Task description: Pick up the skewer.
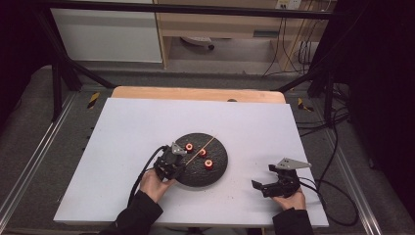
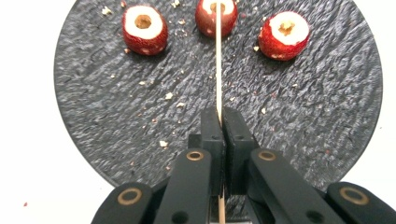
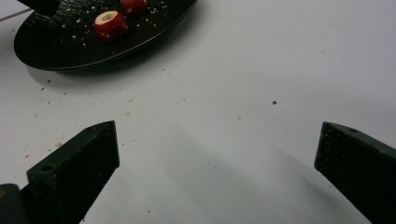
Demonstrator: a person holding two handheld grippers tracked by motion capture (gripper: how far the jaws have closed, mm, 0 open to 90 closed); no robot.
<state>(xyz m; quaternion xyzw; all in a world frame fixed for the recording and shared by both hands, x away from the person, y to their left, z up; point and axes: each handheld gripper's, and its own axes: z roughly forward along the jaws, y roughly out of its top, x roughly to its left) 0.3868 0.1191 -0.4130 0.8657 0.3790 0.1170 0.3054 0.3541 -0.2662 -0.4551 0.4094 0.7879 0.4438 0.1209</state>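
A round black slate plate (image 1: pixel 215 169) holds three red cored fruit pieces (image 1: pixel 189 146), (image 1: pixel 202 152), (image 1: pixel 208 163). At the plate's near left edge, my left gripper (image 1: pixel 178 164) is shut on a thin wooden skewer (image 1: pixel 210 142). In the left gripper view the jaws (image 2: pixel 221 116) pinch the skewer (image 2: pixel 218 70), which runs straight ahead across the middle fruit (image 2: pixel 208 18). The other two fruits (image 2: pixel 144 29), (image 2: pixel 284 35) flank it on the plate (image 2: pixel 93 93). I cannot tell whether the skewer touches the fruit. My right gripper (image 1: pixel 264 177) rests open on the table to the plate's right, its jaws (image 3: pixel 219 140) holding nothing.
The plate sits on a white board (image 1: pixel 147 122) over a wooden table. Crumbs speckle the plate (image 3: pixel 70 46) and the board near it. One fruit (image 3: pixel 110 24) is near the plate's edge in the right gripper view. Cables trail from both grippers toward the table's near edge.
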